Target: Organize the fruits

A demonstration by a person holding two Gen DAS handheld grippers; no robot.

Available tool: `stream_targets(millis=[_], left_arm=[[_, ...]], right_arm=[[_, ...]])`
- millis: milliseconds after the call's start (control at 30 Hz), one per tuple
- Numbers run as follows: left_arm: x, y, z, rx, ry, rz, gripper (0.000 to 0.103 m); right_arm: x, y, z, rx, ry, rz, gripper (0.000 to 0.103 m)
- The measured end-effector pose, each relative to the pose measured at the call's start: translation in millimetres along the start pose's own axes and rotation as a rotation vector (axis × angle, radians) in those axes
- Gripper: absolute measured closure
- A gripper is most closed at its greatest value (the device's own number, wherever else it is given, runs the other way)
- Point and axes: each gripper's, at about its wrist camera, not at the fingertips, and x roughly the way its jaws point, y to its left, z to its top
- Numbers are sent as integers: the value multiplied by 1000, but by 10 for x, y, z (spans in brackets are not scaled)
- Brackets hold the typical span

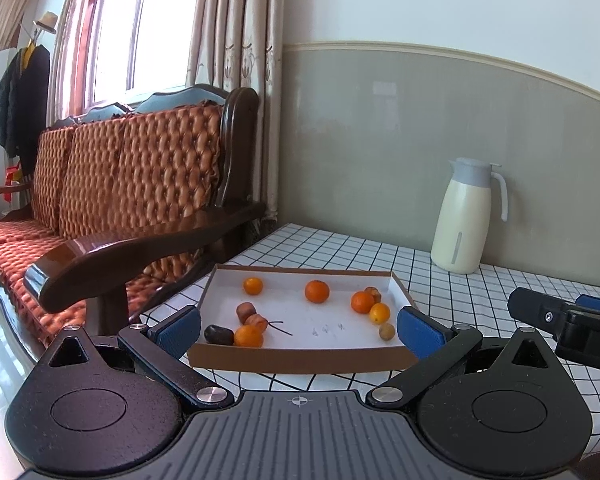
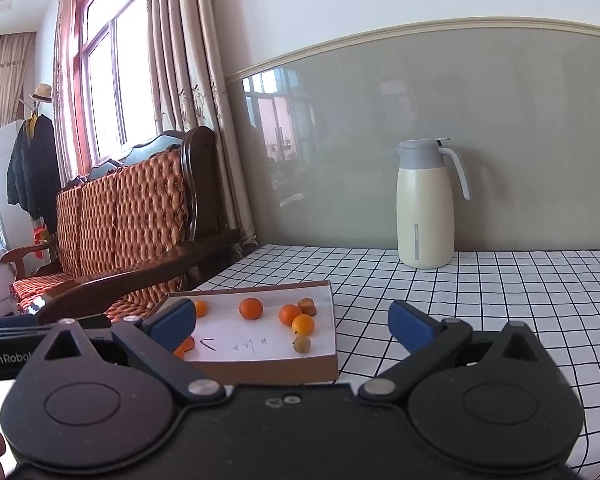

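Near the table's left edge, fruits are sitting in the shallow box.
Left gripper and right gripper are both hovering before it, fingers spread apart, holding nothing.

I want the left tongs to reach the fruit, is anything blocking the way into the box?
Only the box's low front wall stands between the open left tongs and the fruit, like the nearest orange; nothing covers it above.

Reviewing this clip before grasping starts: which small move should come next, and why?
Probably ease the left gripper forward over the box's near wall toward the orange closest to it. Both grippers are open and empty, the right gripper centres on the box's right corner, and all fruit lies loose in the box.
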Motion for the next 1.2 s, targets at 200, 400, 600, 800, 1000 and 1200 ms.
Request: stream_targets(millis=[200,400,600,800,1000,1200], left_arm=[[-2,-6,0,5,-3,-5,0],[11,14,-3,1,3,-12,0],[18,7,-11,1,5,-9,0],[18,6,-12,-1,4,-10,0],[27,15,-30,-4,9,-14,0],[36,7,-59,5,14,-23,0]], right_arm=[[-4,-1,2,4,1,2,6],[0,-8,-4,7,2,6,6],[6,-11,-6,11,4,9,6],[19,-8,1,9,4,12,6],[19,-10,-3,10,4,13,6],[21,-7,-6,11,4,12,6]])
